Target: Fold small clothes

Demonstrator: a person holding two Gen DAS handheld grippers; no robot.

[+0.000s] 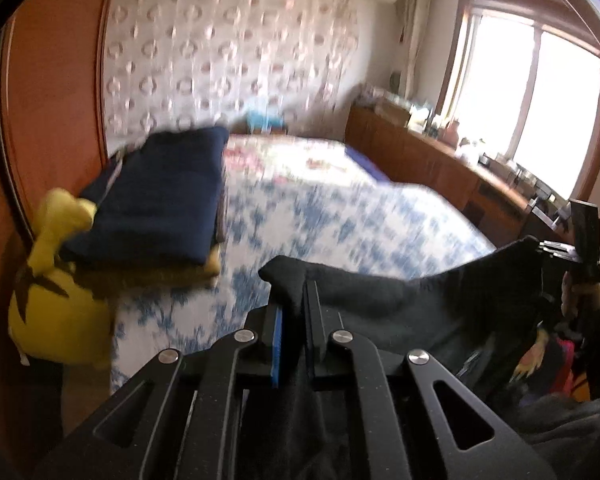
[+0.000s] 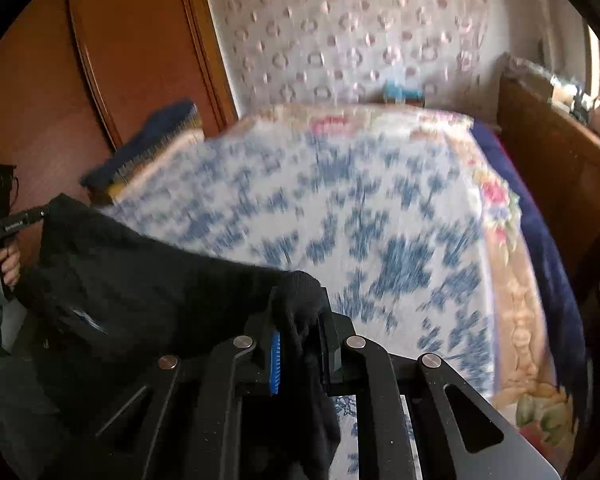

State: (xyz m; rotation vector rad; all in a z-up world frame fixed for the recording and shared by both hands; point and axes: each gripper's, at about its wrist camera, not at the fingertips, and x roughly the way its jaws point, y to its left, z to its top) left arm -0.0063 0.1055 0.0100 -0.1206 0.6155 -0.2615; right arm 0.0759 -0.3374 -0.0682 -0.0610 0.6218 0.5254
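Observation:
A black garment (image 1: pixel 400 300) hangs stretched in the air between my two grippers, above the near edge of the bed. My left gripper (image 1: pixel 294 300) is shut on one corner of it. My right gripper (image 2: pixel 300 320) is shut on the other corner; the black garment (image 2: pixel 140 280) sags to the left in that view. The right gripper also shows far right in the left wrist view (image 1: pixel 580 240), and the left gripper far left in the right wrist view (image 2: pixel 16 224).
A bed with a blue-and-white floral cover (image 1: pixel 340 216) lies ahead. A stack of folded clothes, navy on top (image 1: pixel 160 200), sits on its left side, next to a yellow plush toy (image 1: pixel 56 292). A wooden wardrobe (image 2: pixel 120 60) stands left, a low wooden cabinet (image 1: pixel 440 160) right.

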